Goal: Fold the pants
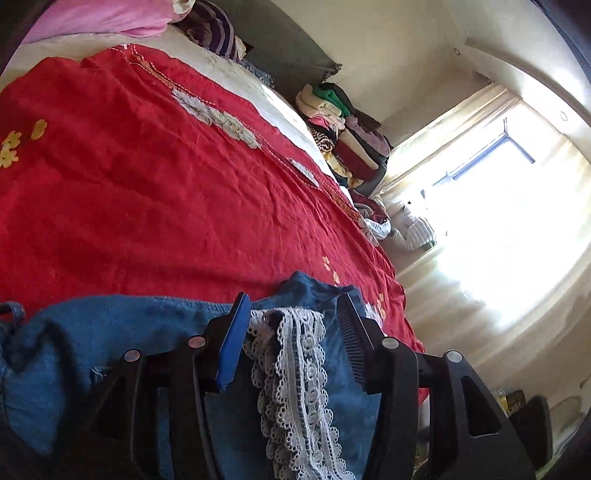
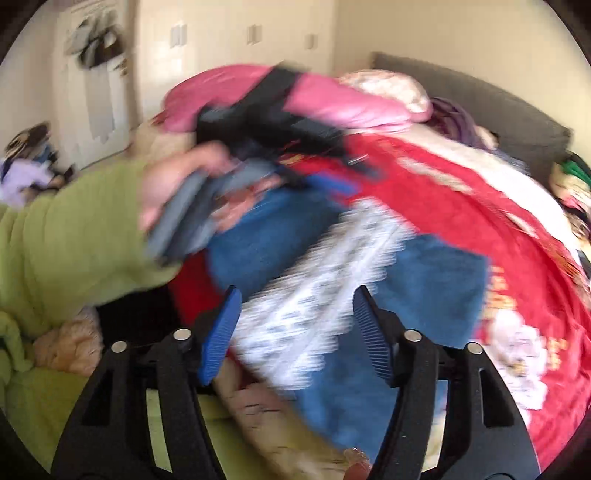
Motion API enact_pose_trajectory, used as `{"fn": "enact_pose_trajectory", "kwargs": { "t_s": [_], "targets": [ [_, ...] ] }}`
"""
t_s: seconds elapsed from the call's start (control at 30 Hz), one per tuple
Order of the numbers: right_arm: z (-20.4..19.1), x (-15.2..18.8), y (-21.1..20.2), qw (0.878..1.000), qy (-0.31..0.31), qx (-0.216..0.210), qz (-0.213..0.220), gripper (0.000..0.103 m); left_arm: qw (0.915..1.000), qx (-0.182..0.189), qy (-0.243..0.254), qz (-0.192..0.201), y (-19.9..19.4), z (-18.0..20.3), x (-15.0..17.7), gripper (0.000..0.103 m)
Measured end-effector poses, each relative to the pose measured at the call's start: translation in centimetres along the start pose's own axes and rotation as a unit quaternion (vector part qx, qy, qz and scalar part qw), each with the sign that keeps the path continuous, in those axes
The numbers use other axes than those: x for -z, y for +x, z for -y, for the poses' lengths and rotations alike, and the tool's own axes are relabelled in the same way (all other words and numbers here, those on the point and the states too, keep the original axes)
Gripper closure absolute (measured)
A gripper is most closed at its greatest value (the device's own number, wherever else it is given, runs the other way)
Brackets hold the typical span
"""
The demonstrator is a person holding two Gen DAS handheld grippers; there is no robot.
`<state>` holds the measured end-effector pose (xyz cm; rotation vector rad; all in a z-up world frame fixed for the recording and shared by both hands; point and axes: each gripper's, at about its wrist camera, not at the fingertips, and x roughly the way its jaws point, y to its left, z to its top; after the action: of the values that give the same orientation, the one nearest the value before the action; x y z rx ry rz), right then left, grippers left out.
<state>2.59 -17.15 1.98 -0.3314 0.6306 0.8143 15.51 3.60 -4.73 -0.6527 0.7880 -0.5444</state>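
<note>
Blue denim pants (image 1: 110, 332) with a white lace strip (image 1: 295, 369) lie on a red bedspread (image 1: 147, 184). My left gripper (image 1: 293, 299) is open over the pants' edge, with the lace and denim between its blue pads, which do not clamp them. In the blurred right wrist view the pants (image 2: 436, 266) and lace (image 2: 332, 266) spread across the bed. My right gripper (image 2: 297, 291) is open just above them, with lace in the gap. A hand (image 2: 173, 184) in a green sleeve (image 2: 74, 229) holds the other gripper at the pants' far side.
A stack of folded clothes (image 1: 343, 136) stands past the bed's far edge, next to a bright window (image 1: 498, 221). A pink pillow (image 2: 332, 99) and a striped cushion (image 1: 218, 29) lie against the grey headboard (image 2: 498, 103). More laundry lies in front of the bed (image 2: 258, 413).
</note>
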Motion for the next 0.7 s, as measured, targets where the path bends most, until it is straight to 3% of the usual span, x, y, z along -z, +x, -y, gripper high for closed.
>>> {"fn": "enact_pose_trajectory", "kwargs": {
  "t_s": [0.1, 0.17, 0.27, 0.37, 0.6, 0.7],
  "targets": [
    [4.2, -0.8, 0.0, 0.998, 0.044, 0.038, 0.004, 0.043, 0.9997, -0.001, 0.005, -0.025, 0.8, 0.6, 1.0, 0.054],
    [8.0, -1.0, 0.9, 0.994, 0.094, 0.056, -0.015, 0.043, 0.9989, -0.018, 0.015, -0.041, 1.1, 0.8, 1.5, 0.054],
    [13.6, -0.7, 2.8, 0.98, 0.193, 0.04, -0.039, 0.043, 0.998, -0.035, 0.018, -0.049, 1.6, 0.9, 1.8, 0.054],
    [17.2, -0.2, 4.5, 0.967, 0.25, 0.02, -0.048, 0.043, 0.9978, -0.04, -0.005, -0.053, 2.5, 0.1, 1.5, 0.049],
    [19.6, -0.7, 7.8, 0.968, 0.243, -0.012, -0.065, 0.043, 0.9973, -0.045, -0.028, -0.05, 3.8, -0.8, 0.8, 0.043],
    [20.0, -1.0, 9.5, 0.967, 0.241, -0.036, -0.076, 0.043, 0.997, -0.053, -0.03, -0.048, 4.1, -0.6, 0.7, 0.05]
  ]
}}
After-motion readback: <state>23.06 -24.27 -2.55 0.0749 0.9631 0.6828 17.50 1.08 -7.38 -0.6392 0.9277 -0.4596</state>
